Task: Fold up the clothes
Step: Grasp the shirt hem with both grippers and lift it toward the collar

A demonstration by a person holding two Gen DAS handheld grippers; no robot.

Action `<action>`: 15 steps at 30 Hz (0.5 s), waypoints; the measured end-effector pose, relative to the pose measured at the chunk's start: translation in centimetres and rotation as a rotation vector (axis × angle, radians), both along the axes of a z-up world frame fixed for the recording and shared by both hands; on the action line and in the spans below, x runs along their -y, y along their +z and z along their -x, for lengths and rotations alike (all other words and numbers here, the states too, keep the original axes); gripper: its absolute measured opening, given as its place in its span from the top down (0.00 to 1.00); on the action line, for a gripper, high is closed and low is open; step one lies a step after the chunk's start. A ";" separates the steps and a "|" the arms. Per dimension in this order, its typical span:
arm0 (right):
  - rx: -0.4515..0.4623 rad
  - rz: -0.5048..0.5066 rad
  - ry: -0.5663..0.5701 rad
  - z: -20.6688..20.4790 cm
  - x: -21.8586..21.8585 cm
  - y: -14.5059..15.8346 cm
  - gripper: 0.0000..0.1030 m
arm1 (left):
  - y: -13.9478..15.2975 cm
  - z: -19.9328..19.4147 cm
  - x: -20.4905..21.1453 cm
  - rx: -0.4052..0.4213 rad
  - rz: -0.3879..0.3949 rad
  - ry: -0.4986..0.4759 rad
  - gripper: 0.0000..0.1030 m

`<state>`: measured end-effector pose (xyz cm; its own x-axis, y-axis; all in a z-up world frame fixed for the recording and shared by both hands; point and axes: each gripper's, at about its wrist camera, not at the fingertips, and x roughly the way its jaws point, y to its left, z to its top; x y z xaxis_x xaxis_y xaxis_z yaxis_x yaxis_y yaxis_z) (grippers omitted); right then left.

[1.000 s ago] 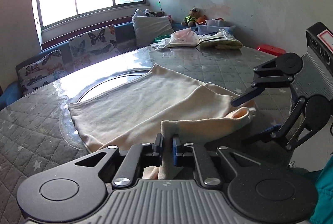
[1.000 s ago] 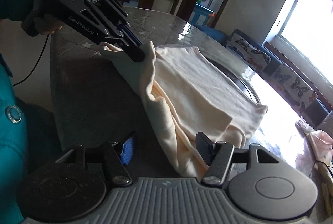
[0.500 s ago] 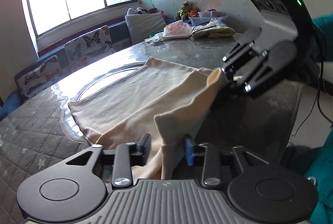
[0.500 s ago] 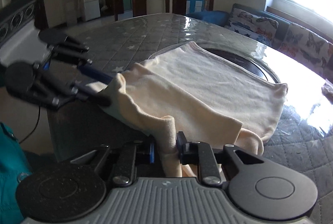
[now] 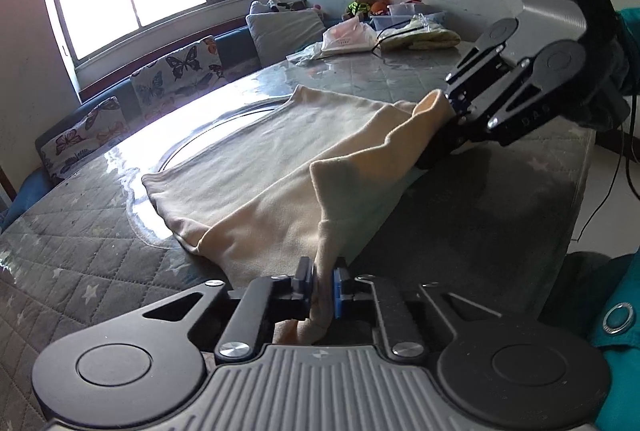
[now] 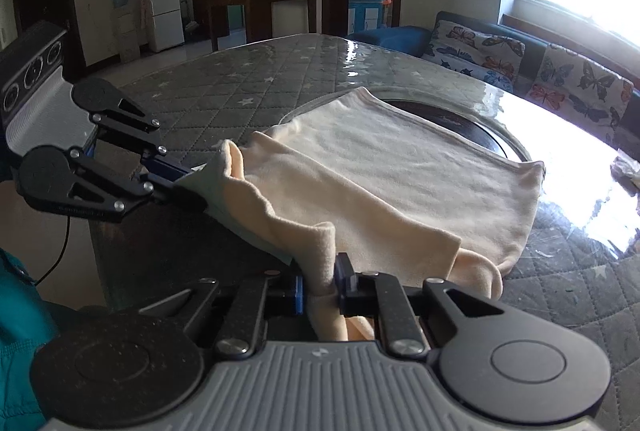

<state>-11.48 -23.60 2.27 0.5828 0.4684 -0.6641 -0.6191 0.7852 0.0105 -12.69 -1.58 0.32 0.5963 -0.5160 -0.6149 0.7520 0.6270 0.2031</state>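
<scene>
A cream garment (image 5: 280, 151) lies on the quilted grey table (image 5: 80, 231), its far part flat over a round glass inset. My left gripper (image 5: 322, 285) is shut on the garment's near edge and holds it lifted. My right gripper (image 6: 320, 285) is shut on the other near corner, also lifted. The right gripper shows in the left wrist view (image 5: 448, 103), pinching a fold. The left gripper shows in the right wrist view (image 6: 188, 175), pinching the cloth. The cloth hangs stretched between them above the table's near edge.
Bags, a plastic box and toys (image 5: 384, 31) sit at the table's far end. A butterfly-patterned bench (image 5: 176, 71) runs under the window. The round glass inset (image 6: 480, 127) lies under the garment. The person's teal sleeve (image 6: 20, 331) is close by.
My left gripper, open half a second ago, has shut on the garment's edge. The right gripper closed on its corner a second ago and stays shut. The near edge is lifted.
</scene>
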 end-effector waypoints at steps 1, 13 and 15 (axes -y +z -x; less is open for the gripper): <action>0.002 -0.002 0.003 0.1 0.0 0.1 0.89 | 0.2 0.2 -0.1 0.004 0.004 -0.001 0.92; -0.053 -0.034 0.157 5.7 0.3 5.1 0.89 | 4.9 5.0 -3.0 -0.024 0.077 -0.069 0.93; -0.059 -0.036 0.157 5.6 0.4 5.9 0.90 | 5.4 5.0 -2.9 -0.008 0.080 -0.055 0.93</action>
<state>-17.06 -24.04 8.18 0.4609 0.5751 -0.6759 -0.7318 0.6771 0.0771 -17.67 1.29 5.76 0.5613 -0.5954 -0.5748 0.7869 0.5991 0.1478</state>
